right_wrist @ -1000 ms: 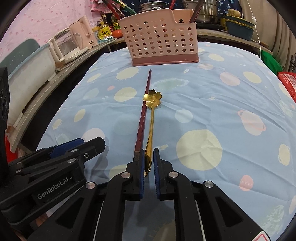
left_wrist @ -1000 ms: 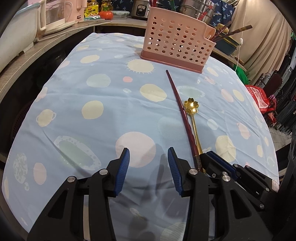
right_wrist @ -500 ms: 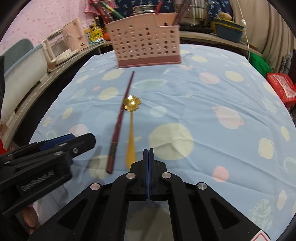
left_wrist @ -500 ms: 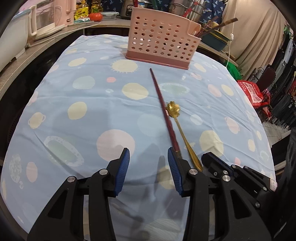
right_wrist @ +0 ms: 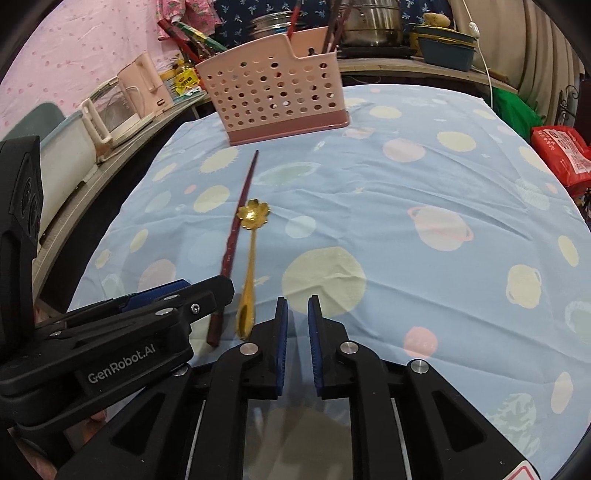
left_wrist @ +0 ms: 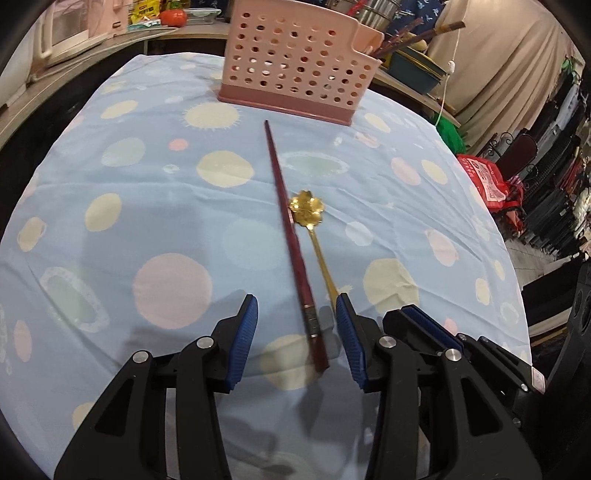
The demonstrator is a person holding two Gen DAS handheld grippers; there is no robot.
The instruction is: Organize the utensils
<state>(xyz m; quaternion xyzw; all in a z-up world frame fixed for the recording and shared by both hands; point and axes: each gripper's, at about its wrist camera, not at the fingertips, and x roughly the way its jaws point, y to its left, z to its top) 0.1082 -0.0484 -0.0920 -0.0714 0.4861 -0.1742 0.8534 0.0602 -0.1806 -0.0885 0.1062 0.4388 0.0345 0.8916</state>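
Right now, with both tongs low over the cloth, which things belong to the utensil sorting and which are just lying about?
Part of the job:
- dark red chopstick, flat on the cloth
- gold flower spoon, beside it
- pink perforated caddy, upright at the far edge

Just lying about:
- steel pots on the counter behind
- pale kettle
- tomato
- red bag
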